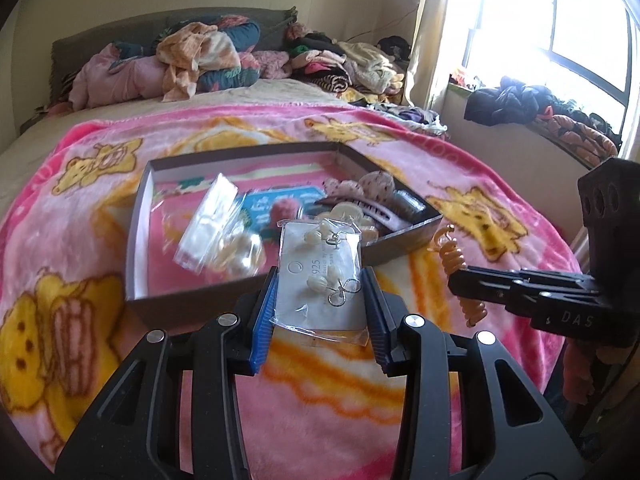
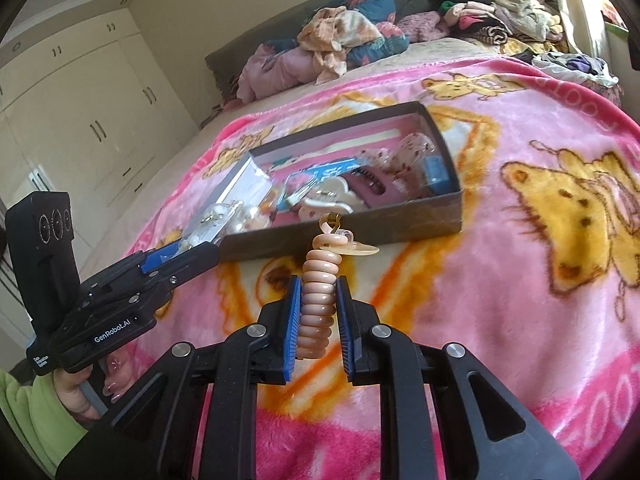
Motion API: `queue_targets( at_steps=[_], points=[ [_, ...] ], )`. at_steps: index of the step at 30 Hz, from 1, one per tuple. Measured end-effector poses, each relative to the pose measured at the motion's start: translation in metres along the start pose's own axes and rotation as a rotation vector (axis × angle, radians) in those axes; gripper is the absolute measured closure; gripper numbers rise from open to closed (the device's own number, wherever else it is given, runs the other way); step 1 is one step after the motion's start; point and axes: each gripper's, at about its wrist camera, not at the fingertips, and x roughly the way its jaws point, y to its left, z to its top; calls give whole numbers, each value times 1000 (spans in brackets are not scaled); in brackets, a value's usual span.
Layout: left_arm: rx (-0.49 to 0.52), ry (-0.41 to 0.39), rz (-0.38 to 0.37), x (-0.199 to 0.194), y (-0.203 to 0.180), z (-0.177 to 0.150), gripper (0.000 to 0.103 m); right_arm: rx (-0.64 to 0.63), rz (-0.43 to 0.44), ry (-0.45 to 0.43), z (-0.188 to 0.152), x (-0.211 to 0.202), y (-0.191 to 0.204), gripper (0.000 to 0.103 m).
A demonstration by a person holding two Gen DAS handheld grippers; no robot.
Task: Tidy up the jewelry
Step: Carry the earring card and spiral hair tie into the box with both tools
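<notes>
Left gripper [image 1: 320, 280]: black frame, blue ribbed pads, levelled toward the shallow brown cardboard box [image 1: 168, 304] and poised at its near wall. Jaws closed on the clear plastic packet of earrings on a grey card [image 1: 320, 276], which they grip by its side edges. The packet stands tilted over the box's near rim; cream beads and silver wire hooks show on the card, which is printed "925".

Right gripper [image 2: 318, 312]: same build, held to the right of the left gripper and just short of the box's near wall. Jaws narrowed onto the peach-coloured coiled plastic hair tie [image 2: 318, 300], which is pinched across its coils. The coil rises upright between the pads, its loose upper end curling just in front of the box wall.

Left hand [image 2: 86, 390]: green sleeve, painted nails, wrapped round the left gripper's handle.

Box contents: clear packets at the left end, a blue card in the middle, a pink comb-like hair clip [image 1: 366, 208] and pale dotted fabric pieces at the right end.

Under the box: a pink fleece blanket with yellow bears [image 1: 400, 392], spread on the bed.

Beyond the box: piled clothes [image 1: 200, 56] at the headboard.
</notes>
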Motion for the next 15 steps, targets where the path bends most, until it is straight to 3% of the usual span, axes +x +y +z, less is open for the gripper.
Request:
queue_targets(
  at_steps=[15],
  points=[
    [-26, -44, -12, 30, -5, 29, 72, 7, -53, -65, 31, -5, -15, 86]
  ],
)
